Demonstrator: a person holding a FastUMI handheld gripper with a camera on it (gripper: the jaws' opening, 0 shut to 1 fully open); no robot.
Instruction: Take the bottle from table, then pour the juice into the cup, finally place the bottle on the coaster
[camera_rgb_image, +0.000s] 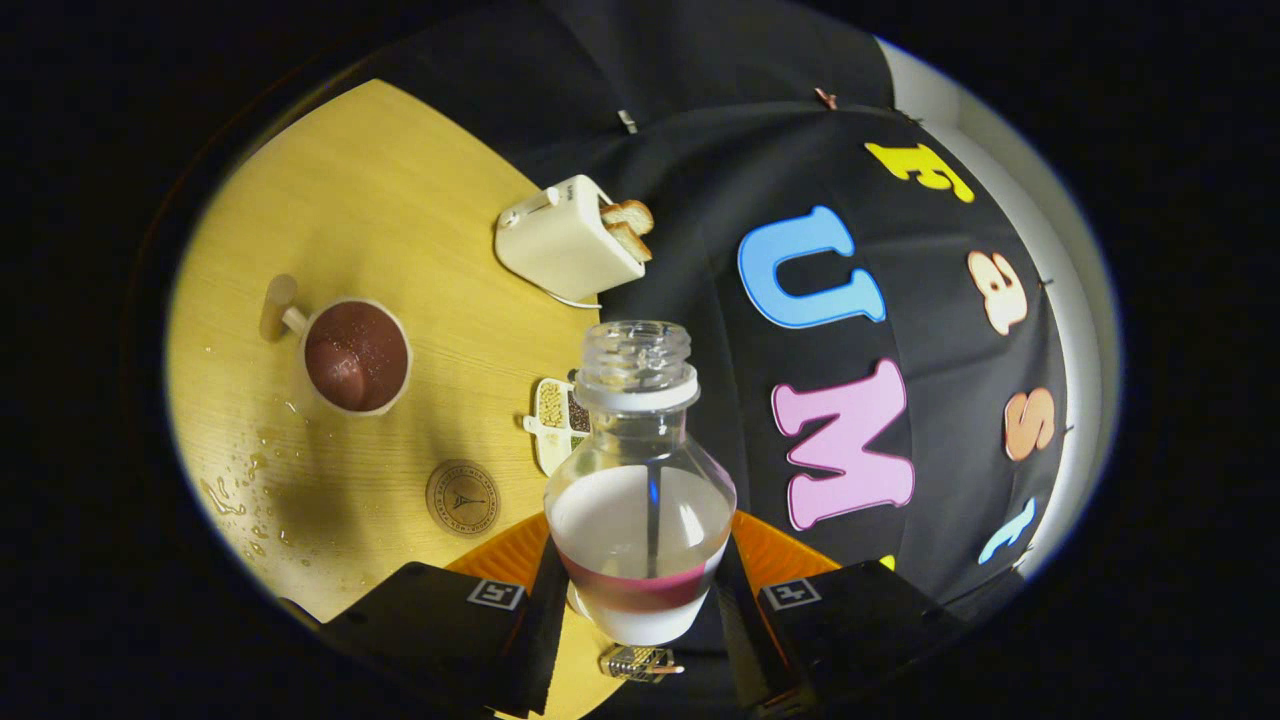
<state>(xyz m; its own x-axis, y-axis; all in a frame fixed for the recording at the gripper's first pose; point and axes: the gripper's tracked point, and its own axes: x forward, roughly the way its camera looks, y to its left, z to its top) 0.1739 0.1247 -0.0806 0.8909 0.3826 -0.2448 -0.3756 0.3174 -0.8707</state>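
The gripper (640, 600) is clamped on the clear, uncapped bottle (640, 480), a little red juice at its base between both fingers. Beyond the left finger lies the coaster (462, 497), farther off the juice-filled cup (356, 356).

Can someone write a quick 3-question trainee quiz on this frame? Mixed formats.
1. True or false: the tool is shut on the bottle, one finger on each side of it.
2. Multiple choice: the cup holds A) nothing, B) dark red liquid, C) bread slices.
3. Fill in: the round brown item on the table between the cup and the tool's fingers is the ____.

Key:
1. True. The bottle is uncapped, with a thin red layer of juice left at its low side.
2. B. The bread is in the toaster.
3. Coaster; nothing sits on it, and water drops lie on the table beside it.
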